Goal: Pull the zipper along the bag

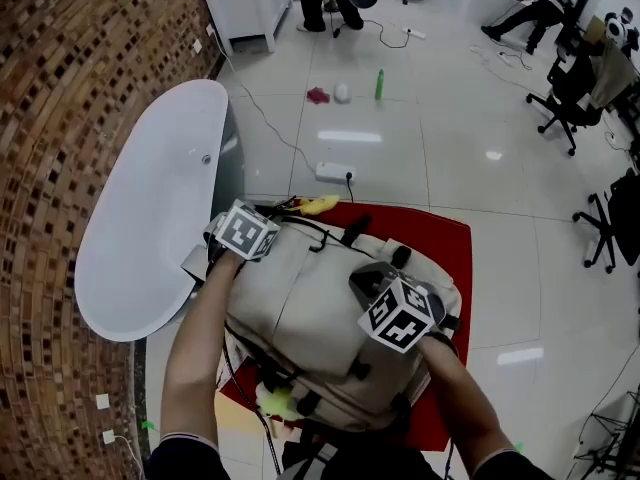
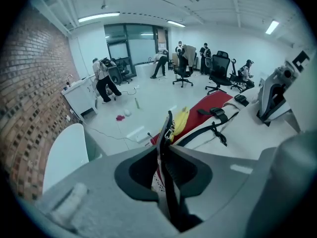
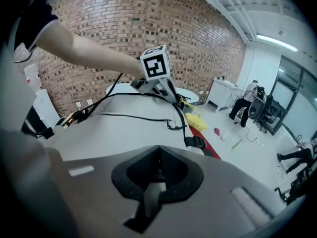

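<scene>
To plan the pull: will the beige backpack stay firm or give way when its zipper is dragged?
Probably floppy: the backpack sags and creases. It would likely bunch or slide, perhaps why the left gripper clamps its edge.

From my remote seat, the backpack (image 1: 310,318) reads as pale beige, crossed by black straps (image 2: 205,129), and it lies on a bright red mat (image 1: 445,243). A yellow plush toy (image 1: 320,205) shows at its far edge. The left hand-held gripper (image 2: 166,167) is grey with black pads, which sit against a black strip (image 2: 163,153). The right hand-held gripper (image 3: 157,175) has the same grey and black, with a beige pull tab (image 3: 151,197) in it. Both marker cubes (image 1: 246,231) carry black squares on white. The oval tub (image 1: 150,218) is white, the brick wall (image 1: 60,118) a brown-and-tan mosaic, and the floor (image 1: 400,168) glossy white tile. On the floor lie a green bottle (image 1: 380,84) and a pink scrap (image 1: 318,95).
</scene>
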Demonstrator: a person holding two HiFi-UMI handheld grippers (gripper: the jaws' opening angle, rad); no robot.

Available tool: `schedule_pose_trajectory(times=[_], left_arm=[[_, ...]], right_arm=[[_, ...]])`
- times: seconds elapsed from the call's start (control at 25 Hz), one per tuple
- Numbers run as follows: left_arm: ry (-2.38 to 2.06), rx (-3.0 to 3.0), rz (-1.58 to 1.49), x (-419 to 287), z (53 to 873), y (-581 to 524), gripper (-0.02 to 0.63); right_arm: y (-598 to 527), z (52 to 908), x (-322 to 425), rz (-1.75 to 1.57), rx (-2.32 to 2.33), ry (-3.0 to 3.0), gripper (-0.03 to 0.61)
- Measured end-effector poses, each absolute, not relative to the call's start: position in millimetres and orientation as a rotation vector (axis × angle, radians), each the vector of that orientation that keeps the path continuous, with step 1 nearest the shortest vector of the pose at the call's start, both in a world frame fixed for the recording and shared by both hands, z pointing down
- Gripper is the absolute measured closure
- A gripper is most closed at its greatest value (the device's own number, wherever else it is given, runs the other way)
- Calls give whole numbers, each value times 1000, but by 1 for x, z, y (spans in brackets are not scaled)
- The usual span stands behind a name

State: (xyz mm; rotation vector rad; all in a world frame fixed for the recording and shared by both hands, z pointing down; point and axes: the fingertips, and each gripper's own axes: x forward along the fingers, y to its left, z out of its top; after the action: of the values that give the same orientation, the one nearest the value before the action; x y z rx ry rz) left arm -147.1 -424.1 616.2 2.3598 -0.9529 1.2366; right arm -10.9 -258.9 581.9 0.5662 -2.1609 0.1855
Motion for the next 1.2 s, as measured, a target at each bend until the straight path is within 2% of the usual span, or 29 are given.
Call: schedule_pose_trajectory(times=[0.52,0.8,0.92,1.2], left_arm=[[-1045,2240,880,-197,591,-386,552],[-1068,2251,743,-194,570,-369,554],[-1071,2266,741,-190,562,-367,552],[-1121,2228,668,-194,557,-370,551]], right_arm=[[-263,598,-3,193,550,-2087,575],[-286,574,-18,104,576,-2179,572],[-312,571,-47,53,521,-2225,499],[-348,553,-106,-62,318,-2234,460]])
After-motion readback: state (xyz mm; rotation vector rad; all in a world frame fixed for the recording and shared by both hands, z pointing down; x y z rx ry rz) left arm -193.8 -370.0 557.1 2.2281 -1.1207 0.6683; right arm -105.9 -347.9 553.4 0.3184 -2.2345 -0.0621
